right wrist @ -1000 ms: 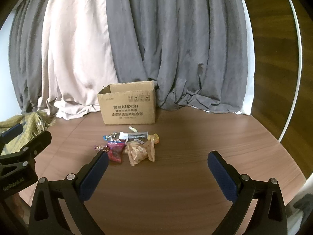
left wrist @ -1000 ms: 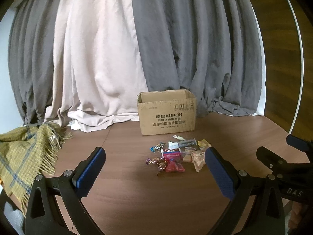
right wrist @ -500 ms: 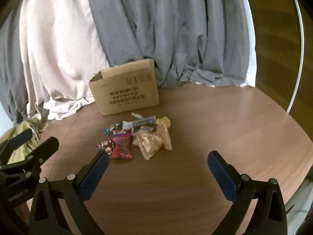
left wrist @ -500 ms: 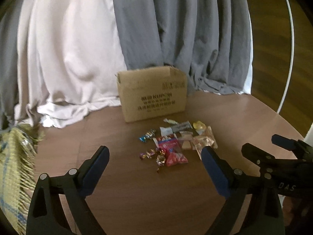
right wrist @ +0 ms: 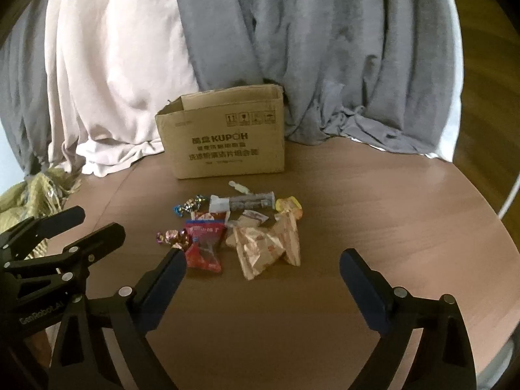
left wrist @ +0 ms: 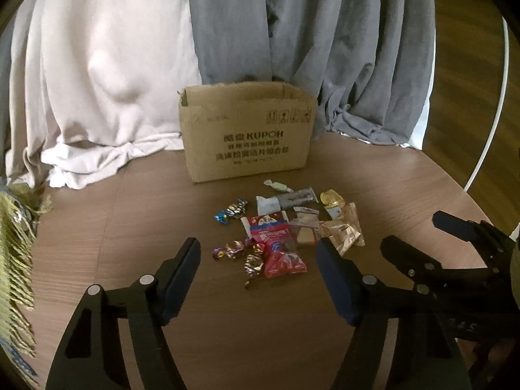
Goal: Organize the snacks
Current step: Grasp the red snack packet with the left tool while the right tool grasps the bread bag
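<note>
A: What do we see on the brown table (left wrist: 97, 260)?

B: We see a heap of snacks (left wrist: 286, 224) in the middle. A cardboard box (left wrist: 247, 136) stands just behind them, open on top. Behind the box hang a pale curtain (left wrist: 107, 65) and a grey curtain (left wrist: 308, 32).

A: Which snacks can we tell apart?

B: A red packet (left wrist: 279, 250) lies at the front. Shiny wrapped candies (left wrist: 234, 250) sit just beside it on the left. A tan crinkly packet (right wrist: 263, 247) lies on the right side. A long grey-and-white bar (left wrist: 286, 200) lies near the box, with a small yellow packet (left wrist: 331, 198) beside it.

A: Are our grippers holding anything?

B: No. Our left gripper (left wrist: 258, 253) is closing, but its blue pads touch nothing; the snacks lie on the table beyond them. Our right gripper (right wrist: 263, 265) is spread wide and closing a little, and it is empty too. Both hang over the table, in front of the heap.

A: And at the far left?

B: A yellow-green fringed blanket (left wrist: 16, 243) lies at the table's edge.
</note>
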Demonstrator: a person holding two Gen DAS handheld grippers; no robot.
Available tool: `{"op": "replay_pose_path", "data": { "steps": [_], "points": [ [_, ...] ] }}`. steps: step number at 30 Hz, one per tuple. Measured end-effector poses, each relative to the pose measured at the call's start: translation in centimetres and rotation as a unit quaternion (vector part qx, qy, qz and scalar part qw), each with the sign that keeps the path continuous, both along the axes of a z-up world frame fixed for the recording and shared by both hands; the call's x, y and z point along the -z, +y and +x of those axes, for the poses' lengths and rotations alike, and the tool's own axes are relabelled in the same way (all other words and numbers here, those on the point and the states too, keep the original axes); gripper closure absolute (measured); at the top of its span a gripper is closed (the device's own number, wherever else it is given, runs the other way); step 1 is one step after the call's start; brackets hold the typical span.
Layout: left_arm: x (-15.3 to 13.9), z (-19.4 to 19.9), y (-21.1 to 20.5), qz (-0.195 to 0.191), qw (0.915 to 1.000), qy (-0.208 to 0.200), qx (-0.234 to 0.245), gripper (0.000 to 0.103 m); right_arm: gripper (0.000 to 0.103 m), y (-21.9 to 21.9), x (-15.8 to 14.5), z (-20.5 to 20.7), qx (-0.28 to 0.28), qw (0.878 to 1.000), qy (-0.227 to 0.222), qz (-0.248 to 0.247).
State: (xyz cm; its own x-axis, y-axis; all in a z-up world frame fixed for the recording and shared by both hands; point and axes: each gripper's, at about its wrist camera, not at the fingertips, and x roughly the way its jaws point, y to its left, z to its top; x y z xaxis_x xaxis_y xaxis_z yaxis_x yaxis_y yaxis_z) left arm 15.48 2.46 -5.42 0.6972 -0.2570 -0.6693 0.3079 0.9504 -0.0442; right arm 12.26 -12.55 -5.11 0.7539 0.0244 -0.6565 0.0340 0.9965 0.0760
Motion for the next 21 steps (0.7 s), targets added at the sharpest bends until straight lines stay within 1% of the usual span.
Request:
{"op": "replay_pose_path", "data": {
  "steps": [4,5,7,9,12,14,17,21],
  "points": [
    [0.7,1.5,-1.0,0.012,0.9998,0.009,0.009,0.039,0.007,-0.8,1.2,1.9,-0.016,1.000,0.014,0.008],
    [1.1,2.2,-1.5,0.014,0.9997,0.016,0.013,0.042,0.007,-1.0,1.6,2.6,-0.021,1.000,0.020,0.010],
    [1.8,3.1,-2.1,0.016,0.9990,0.035,0.022,0.048,0.007,-1.3,2.4,3.6,-0.027,0.999,0.029,0.013],
    [2.9,3.9,-2.7,0.013,0.9976,0.059,0.032,0.056,0.007,-1.9,3.2,4.7,-0.031,0.999,0.037,0.020],
    [4.5,4.9,-3.3,0.008,0.9942,0.100,0.040,0.064,0.007,-2.6,4.3,6.0,-0.038,0.998,0.051,0.031],
    [5.6,5.5,-3.8,0.005,0.9920,0.120,0.040,0.066,0.011,-2.9,5.0,6.6,-0.045,0.997,0.060,0.034],
    [6.5,6.1,-4.1,0.001,0.9895,0.138,0.041,0.068,0.011,-2.9,6.1,7.3,-0.059,0.995,0.071,0.033],
    [7.1,6.8,-4.7,0.014,0.9885,0.145,0.041,0.070,0.012,-3.0,7.0,8.0,-0.073,0.994,0.078,0.031]
  ]
}}
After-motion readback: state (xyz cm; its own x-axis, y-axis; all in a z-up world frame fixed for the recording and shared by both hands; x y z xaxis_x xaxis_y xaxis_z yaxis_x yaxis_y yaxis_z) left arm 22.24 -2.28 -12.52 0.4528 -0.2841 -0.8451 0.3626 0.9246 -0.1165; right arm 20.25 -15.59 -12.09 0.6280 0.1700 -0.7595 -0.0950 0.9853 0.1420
